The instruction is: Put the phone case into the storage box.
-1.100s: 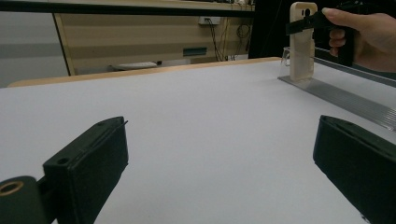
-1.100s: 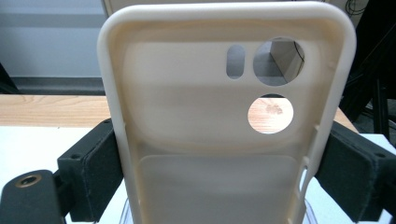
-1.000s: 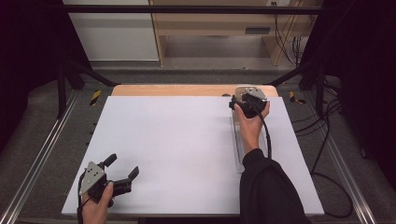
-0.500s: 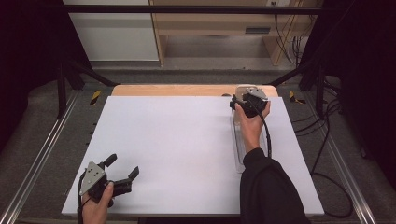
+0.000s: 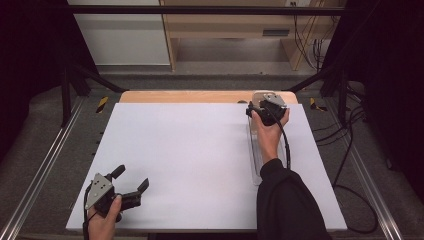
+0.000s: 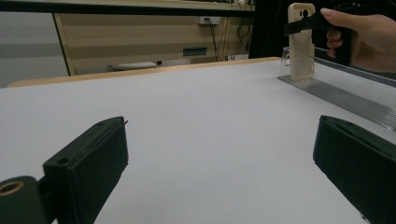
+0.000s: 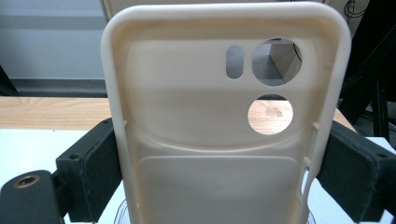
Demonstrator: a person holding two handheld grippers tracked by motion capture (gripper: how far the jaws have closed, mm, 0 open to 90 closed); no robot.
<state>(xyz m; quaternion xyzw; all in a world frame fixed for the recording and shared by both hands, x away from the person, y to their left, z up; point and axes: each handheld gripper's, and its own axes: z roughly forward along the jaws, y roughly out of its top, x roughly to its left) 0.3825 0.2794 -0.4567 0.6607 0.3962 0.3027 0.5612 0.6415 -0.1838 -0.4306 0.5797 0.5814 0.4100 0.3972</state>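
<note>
From the high view I see my right gripper (image 5: 260, 106) at the far right of the white table (image 5: 190, 160), over the far end of a clear rack (image 5: 256, 165) that runs toward me along that side; from above, the hand (image 5: 267, 131) and grey plate hide what it holds. The right gripper view settles that: a cream phone case (image 7: 219, 154) stands upright between the jaws, its inner side facing me, both pads pressed on its long edges. Through its camera holes I see the wooden table edge beyond. The left gripper view shows the case (image 6: 301, 39) from the side, upright with its lower end at the rack (image 6: 345, 100), though I cannot tell if it rests there. My left gripper (image 5: 131, 182) sits at the near left corner, jaws wide apart with bare table between them.
</note>
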